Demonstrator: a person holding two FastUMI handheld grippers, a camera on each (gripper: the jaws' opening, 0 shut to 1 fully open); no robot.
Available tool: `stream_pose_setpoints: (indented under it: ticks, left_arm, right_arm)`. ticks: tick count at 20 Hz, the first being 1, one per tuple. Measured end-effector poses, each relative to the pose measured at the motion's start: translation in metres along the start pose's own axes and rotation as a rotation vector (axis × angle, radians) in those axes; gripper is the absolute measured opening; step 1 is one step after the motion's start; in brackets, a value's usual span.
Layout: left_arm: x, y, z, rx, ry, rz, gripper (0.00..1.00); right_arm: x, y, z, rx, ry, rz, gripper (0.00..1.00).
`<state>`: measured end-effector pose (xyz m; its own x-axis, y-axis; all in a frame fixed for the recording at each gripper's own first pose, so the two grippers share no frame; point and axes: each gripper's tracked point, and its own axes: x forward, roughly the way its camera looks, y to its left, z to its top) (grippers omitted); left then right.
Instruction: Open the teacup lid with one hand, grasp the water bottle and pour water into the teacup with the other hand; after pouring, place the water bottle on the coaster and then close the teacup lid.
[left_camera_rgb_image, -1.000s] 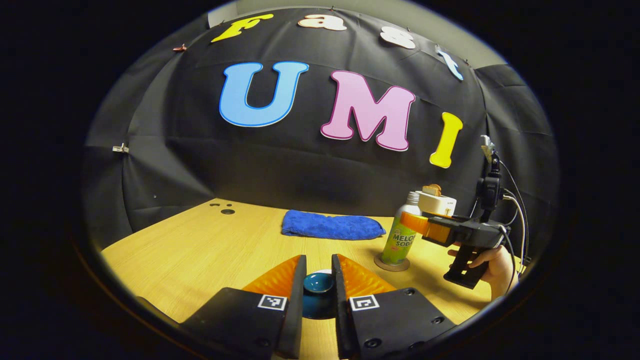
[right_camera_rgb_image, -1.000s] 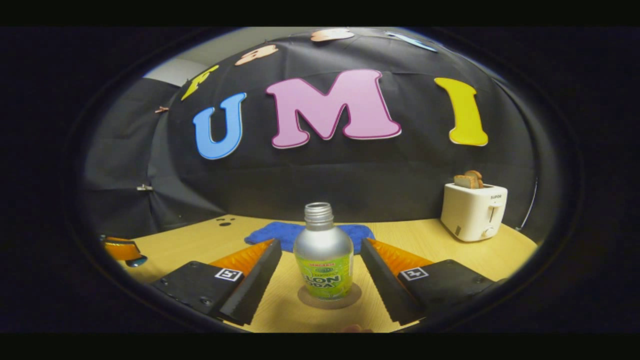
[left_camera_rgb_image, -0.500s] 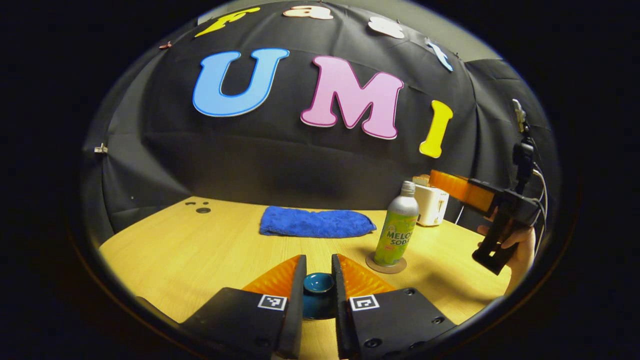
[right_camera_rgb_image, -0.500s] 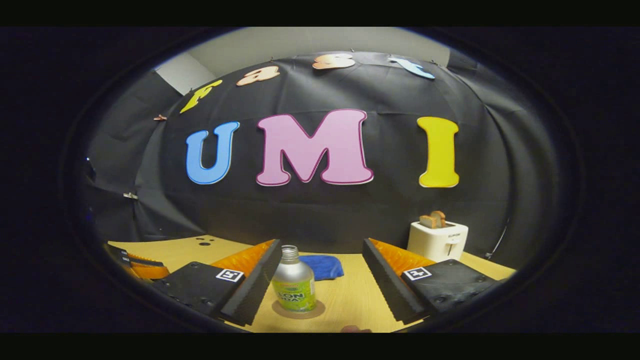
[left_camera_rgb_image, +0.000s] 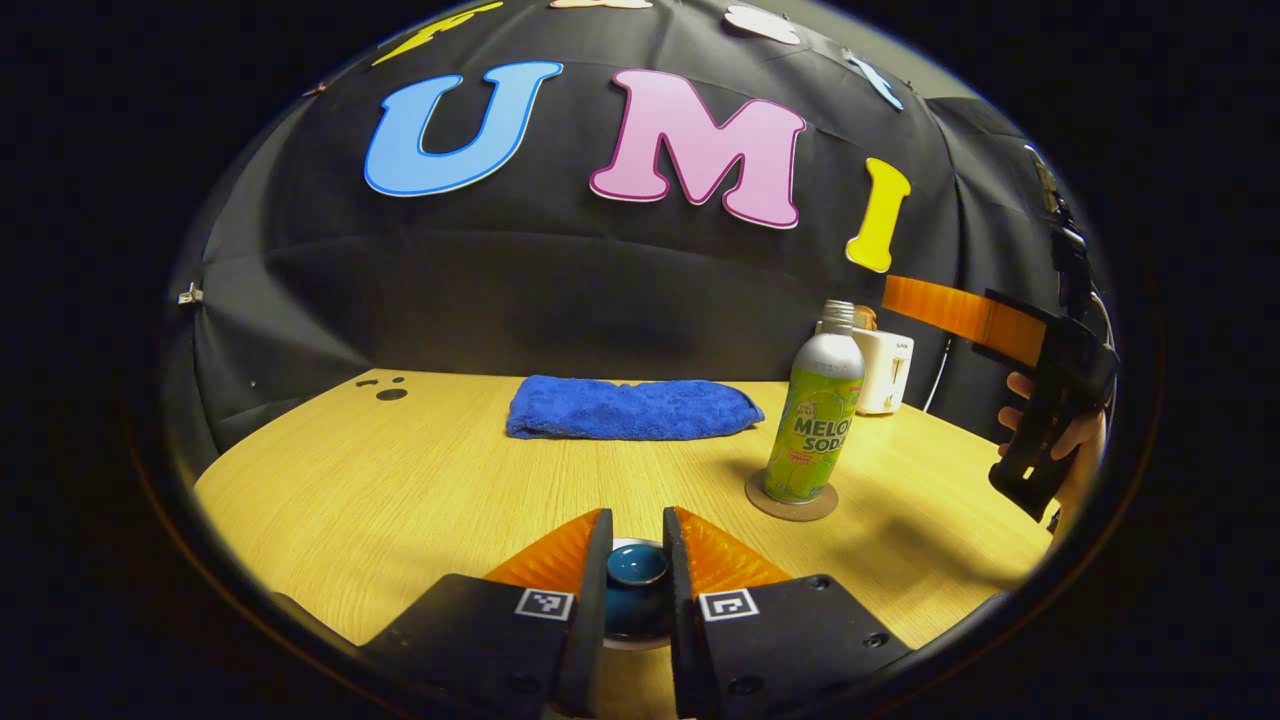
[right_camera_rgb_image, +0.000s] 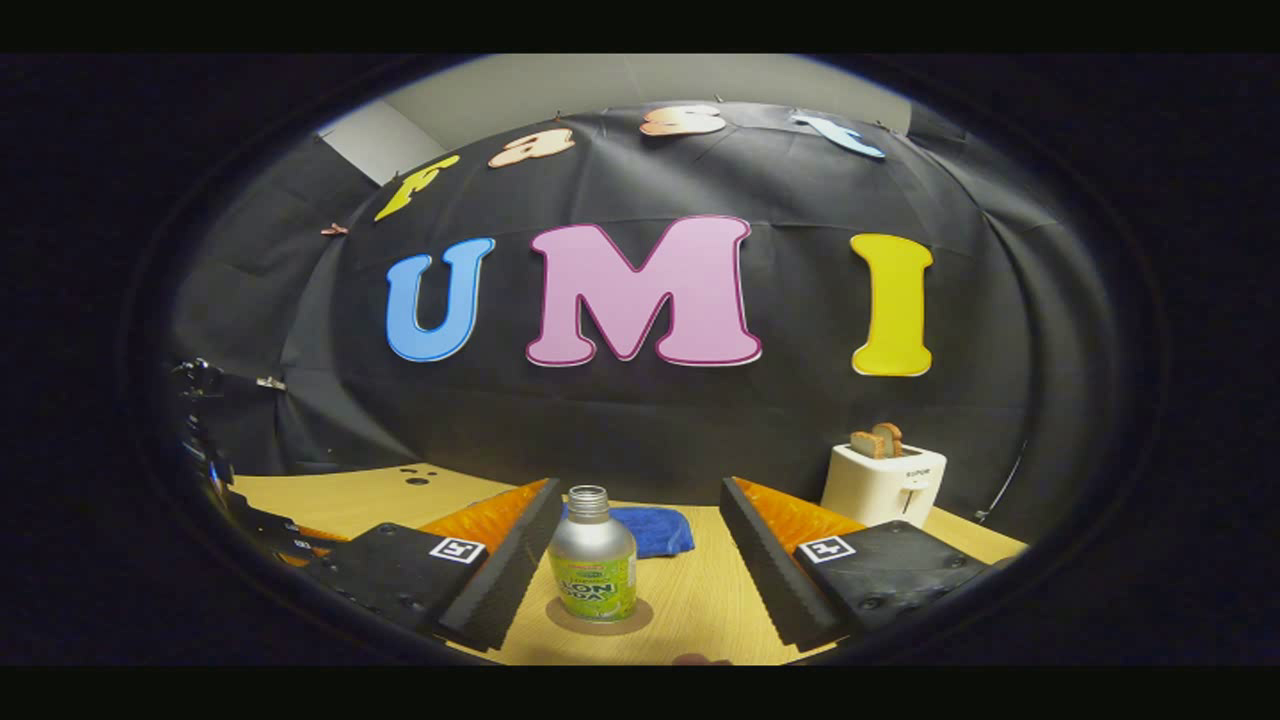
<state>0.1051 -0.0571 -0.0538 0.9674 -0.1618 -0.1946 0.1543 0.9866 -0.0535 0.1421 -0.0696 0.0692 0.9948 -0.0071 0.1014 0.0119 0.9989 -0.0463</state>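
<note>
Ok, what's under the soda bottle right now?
The soda bottle stands upright on a round brown coaster, whose rim shows around its base on the wooden table. The coaster's centre is covered by the bottle.

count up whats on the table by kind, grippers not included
bottle: 1
coaster: 1
blue towel: 1
toaster: 1
teacup lid: 1, with its knob between the left gripper fingers
total: 5

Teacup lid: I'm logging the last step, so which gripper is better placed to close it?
Left. The left gripper is shut on the teal teacup lid, low over the table. The right gripper is open, raised behind the bottle on its coaster.
</note>
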Motion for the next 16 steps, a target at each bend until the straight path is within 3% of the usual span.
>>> stream_pose_setpoints:
  ticks: [11,13,14,16]
  left_arm:
    - [-0.004,-0.002,0.001,-0.003,-0.013,0.004,0.39]
    - [-0.009,-0.003,0.008,0.002,-0.033,0.006,0.51]
    - [-0.013,-0.002,0.011,0.011,-0.044,0.011,0.65]
    - [-0.024,0.002,0.019,0.026,-0.068,0.039,0.82]
  right_arm:
    - [-0.001,0.007,-0.002,0.020,0.014,0.018,0.96]
    - [0.000,0.007,-0.005,0.018,0.019,0.021,0.97]
    - [0.000,0.008,-0.005,0.020,0.022,0.023,0.98]
    - [0.000,0.014,-0.009,0.037,0.033,0.038,0.99]
